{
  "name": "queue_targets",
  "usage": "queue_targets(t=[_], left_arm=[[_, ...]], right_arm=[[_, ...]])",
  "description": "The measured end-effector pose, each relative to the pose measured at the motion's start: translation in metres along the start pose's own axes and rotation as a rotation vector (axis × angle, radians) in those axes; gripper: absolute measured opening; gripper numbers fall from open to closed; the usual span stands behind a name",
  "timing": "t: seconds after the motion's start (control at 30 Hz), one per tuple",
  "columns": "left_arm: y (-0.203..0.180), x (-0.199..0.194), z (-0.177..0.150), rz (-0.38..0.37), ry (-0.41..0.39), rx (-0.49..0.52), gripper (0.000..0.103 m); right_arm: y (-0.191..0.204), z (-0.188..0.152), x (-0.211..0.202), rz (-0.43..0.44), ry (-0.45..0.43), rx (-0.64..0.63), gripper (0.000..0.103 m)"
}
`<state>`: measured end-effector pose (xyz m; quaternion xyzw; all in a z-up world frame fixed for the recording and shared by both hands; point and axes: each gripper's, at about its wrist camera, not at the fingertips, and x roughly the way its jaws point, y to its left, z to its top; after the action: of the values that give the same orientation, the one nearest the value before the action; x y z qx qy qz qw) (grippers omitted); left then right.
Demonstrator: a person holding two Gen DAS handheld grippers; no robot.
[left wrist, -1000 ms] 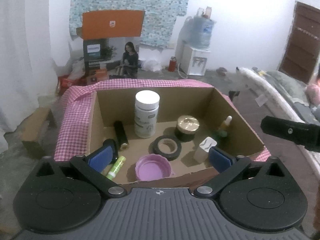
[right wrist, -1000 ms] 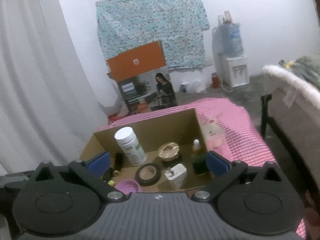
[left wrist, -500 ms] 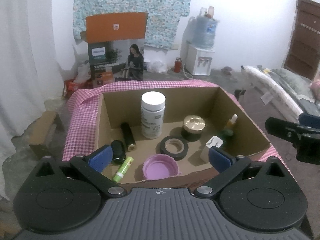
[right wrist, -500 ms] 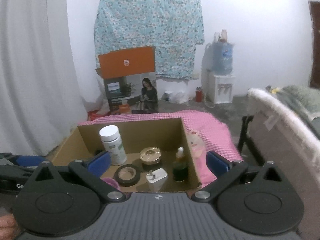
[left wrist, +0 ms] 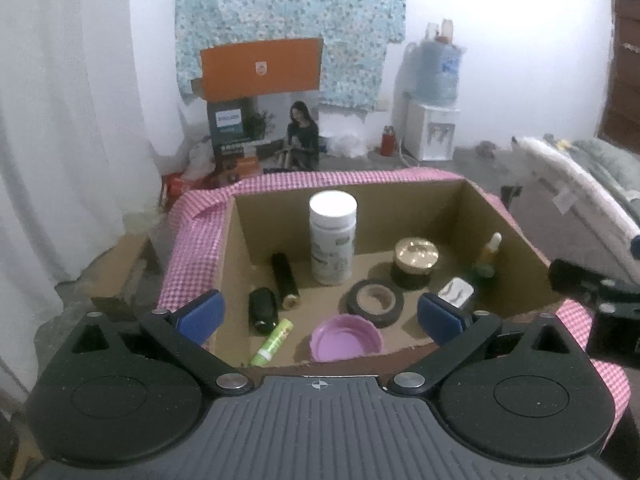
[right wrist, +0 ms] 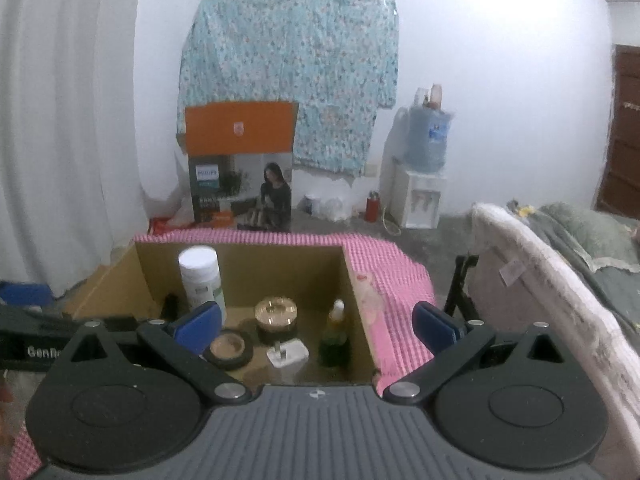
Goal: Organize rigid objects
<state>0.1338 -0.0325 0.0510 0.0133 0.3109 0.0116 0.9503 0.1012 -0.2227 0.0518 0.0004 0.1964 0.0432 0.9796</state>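
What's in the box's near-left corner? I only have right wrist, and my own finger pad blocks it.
Observer: A purple lid lies open side up by the near wall, in front of the tape roll.
Operator: Anything left of the lid?
Observer: A green tube lies flat there, pointing towards the near wall.
Operator: Is the left gripper holding anything?
Observer: No. The left gripper is open, with nothing between its fingers.
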Motion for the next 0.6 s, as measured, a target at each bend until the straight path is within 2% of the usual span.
queue_targets(t=[0.2,0.43,0.6], left_arm=[[-0.019,0.012,-0.013,-0.002,0.057,0.103,0.103],[-0.007,0.02,-0.017,0.015,0.134,-0.008,0.103],[-0.004,0.02,-0.016,0.049,0.141,-0.022,0.103]], right_arm=[[-0.009,-0.014,0.012,0.0,0.099,0.054,0.103],[-0.01,-0.028,0.03,0.011,0.197,0.061,0.103],[-0.005,-0.031,0.038,0.031,0.231,0.057,0.103]])
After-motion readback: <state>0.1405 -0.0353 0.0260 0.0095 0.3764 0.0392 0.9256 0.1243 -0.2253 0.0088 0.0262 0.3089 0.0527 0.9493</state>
